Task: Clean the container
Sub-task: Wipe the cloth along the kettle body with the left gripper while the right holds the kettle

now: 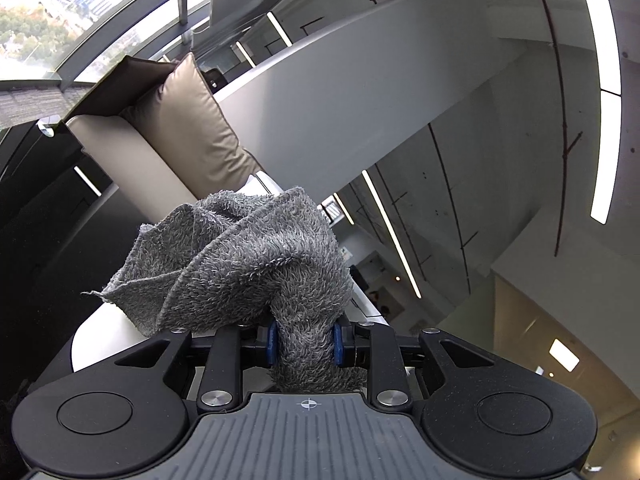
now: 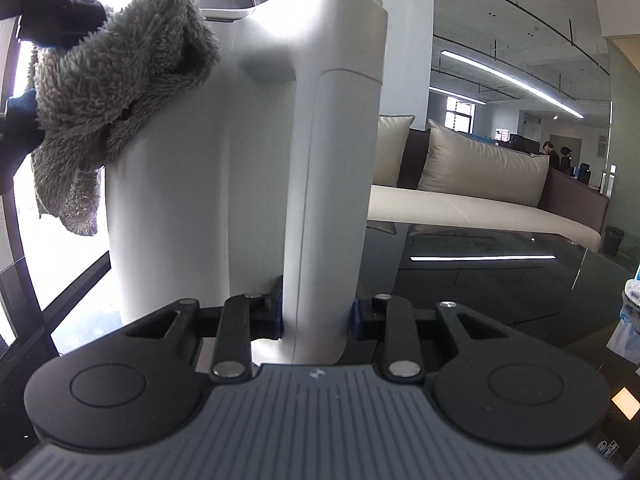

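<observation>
Left hand-held gripper (image 1: 304, 345): blue-padded fingers clenched on a bunched neck of a grey terry cloth (image 1: 248, 256), with the rest of the cloth blooming out ahead of the fingertips in loose folds, one hemmed corner trailing to the left. Beyond the cloth in the left wrist view, a white curved edge shows (likely the container's rim, cannot confirm from this angle), and behind it a beige sofa cushion (image 1: 188, 120) and the ceiling light strips. Right hand-held gripper (image 2: 318, 316): fingers closed on the vertical handle section of a white plastic container (image 2: 208, 184), one blue pad on each side of the handle's lower part. The container stands upright directly in front of this gripper, its base hidden behind the gripper body, so contact with the dark glossy surface (image 2: 500, 280) cannot be told. In the right wrist view the same grey cloth (image 2: 116, 80) is pressed against the container's upper left wall and rim, draped partly over the edge, with a flap hanging down the outside; the left gripper holding it shows only as a dark shape at the frame's left edge. Behind the container: a beige sofa (image 2: 472, 200) with cushions, beyond the dark surface. A bluish-grey object (image 2: 632, 300) sits at the far right edge, too cut off to identify.
</observation>
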Demonstrator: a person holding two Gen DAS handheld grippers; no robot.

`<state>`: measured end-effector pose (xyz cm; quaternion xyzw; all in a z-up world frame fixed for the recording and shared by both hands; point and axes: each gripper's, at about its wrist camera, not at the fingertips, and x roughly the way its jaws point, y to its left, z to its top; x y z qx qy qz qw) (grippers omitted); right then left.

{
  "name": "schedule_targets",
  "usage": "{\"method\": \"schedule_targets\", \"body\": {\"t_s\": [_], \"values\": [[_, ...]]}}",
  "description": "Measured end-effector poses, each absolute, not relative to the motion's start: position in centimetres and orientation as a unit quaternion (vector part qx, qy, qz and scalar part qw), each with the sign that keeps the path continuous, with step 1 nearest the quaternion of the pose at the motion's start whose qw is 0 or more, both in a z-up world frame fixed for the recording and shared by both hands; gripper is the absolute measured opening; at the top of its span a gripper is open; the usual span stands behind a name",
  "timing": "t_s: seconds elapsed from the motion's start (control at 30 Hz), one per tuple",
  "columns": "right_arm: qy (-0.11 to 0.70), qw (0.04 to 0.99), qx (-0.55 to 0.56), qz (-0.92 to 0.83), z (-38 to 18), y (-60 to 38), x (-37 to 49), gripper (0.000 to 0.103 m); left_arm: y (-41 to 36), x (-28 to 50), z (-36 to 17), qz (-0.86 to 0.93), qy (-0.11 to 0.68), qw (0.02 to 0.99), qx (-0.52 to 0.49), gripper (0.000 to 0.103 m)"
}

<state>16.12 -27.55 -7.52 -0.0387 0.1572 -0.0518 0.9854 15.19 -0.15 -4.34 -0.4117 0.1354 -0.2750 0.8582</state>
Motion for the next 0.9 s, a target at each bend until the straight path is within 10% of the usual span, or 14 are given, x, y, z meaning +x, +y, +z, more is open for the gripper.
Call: {"method": "schedule_targets", "body": {"t_s": [0.57,0.9], "values": [[0.162,0.985,-0.032,-0.042,-7.5,-29.1,17.4,0.030,-0.7,17.8,-12.0,-0.201,0.323,0.830,-0.408,0.024],[0.162,0.986,-0.033,-0.035,-7.6,-29.2,17.5,0.030,0.3,16.8,-10.1,-0.198,0.288,0.845,-0.405,0.023]]}}
